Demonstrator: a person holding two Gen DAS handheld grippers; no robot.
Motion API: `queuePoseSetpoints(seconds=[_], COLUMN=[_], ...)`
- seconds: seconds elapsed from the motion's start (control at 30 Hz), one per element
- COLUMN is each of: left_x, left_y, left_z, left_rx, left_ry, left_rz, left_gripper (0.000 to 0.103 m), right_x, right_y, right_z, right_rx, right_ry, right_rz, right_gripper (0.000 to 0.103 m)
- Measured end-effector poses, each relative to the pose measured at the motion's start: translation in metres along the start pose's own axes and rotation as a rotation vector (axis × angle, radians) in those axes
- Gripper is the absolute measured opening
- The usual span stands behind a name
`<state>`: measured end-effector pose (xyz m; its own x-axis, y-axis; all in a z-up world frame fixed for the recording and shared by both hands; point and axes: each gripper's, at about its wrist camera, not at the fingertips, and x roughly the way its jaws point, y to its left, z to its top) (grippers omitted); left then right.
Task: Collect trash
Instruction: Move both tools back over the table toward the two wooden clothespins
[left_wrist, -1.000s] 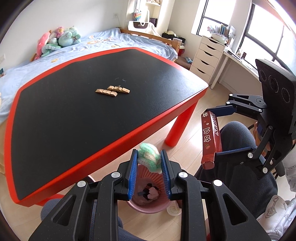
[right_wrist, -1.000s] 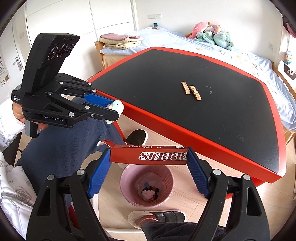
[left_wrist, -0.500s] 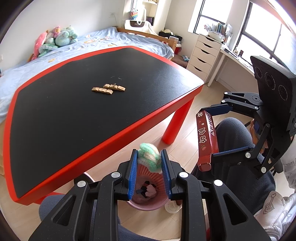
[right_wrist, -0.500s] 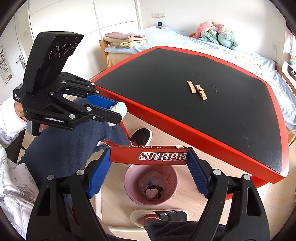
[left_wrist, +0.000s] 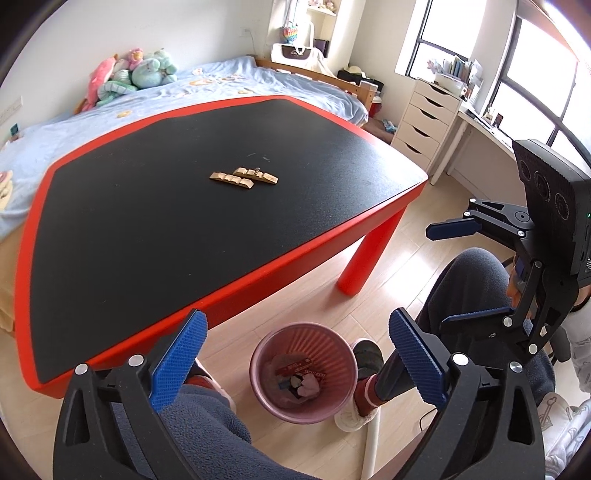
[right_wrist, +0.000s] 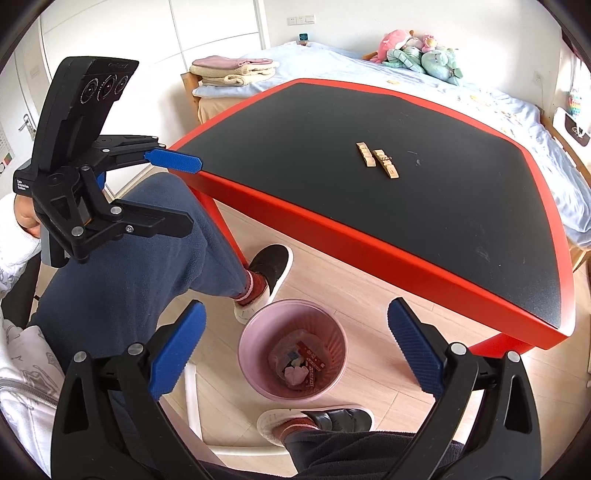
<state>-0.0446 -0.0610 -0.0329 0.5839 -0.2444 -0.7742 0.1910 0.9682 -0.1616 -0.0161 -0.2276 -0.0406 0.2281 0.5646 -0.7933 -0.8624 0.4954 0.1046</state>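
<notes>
The pink bin (left_wrist: 303, 371) (right_wrist: 292, 349) stands on the wooden floor (left_wrist: 399, 236) just off the near edge of the table (left_wrist: 207, 206) (right_wrist: 406, 177), between the person's two feet. Inside it lies the trash: a red wrapper (left_wrist: 300, 370) (right_wrist: 313, 363) with white print on top of a crumpled pale wad (left_wrist: 308, 387) (right_wrist: 295, 376) and some darker scraps. The left gripper (left_wrist: 295, 363) (right_wrist: 184, 192) hangs above the bin with its jaws spread wide and nothing between the blue pads (left_wrist: 177, 363); in the right wrist view it shows from the side, one blue finger up by the table corner, the other lower over the knee. The right gripper (right_wrist: 295, 354) (left_wrist: 461, 273) also hovers over the bin, jaws wide apart and empty, its pads (right_wrist: 415, 352) framing the bin's rim on either side. On the black tabletop, well apart from the bin, lie two tan blocks (left_wrist: 243, 176) (right_wrist: 376, 164) side by side, touching or nearly so. A red table leg (left_wrist: 364, 254) stands near the bin. The person wears blue fleece trousers (right_wrist: 122, 273) and dark slippers (right_wrist: 267, 267). Behind the table is a bed (left_wrist: 207, 85) with plush toys (left_wrist: 129, 72) (right_wrist: 417, 51) at the wall, and a white chest of drawers (left_wrist: 426, 118) sits below the window.
</notes>
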Motion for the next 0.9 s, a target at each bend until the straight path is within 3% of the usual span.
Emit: queuePoseSetpoints(seconds=[0.47,0.9], left_x=[0.002,0.008], left_y=[0.009,0.035], left_z=[0.003,0.032], left_rx=[-0.012,-0.012], left_ry=[0.0,-0.019], left_rz=[0.005,0.029], left_gripper=[0.095,0.095], right_x=[-0.003,-0.002], right_y=[-0.008,-0.036], right_z=[0.0,0.033], right_rx=[0.045,0.058], right_ry=[-0.009,-0.045], right_rz=[-0.008,-0.064], right_gripper=[0.098,0.098])
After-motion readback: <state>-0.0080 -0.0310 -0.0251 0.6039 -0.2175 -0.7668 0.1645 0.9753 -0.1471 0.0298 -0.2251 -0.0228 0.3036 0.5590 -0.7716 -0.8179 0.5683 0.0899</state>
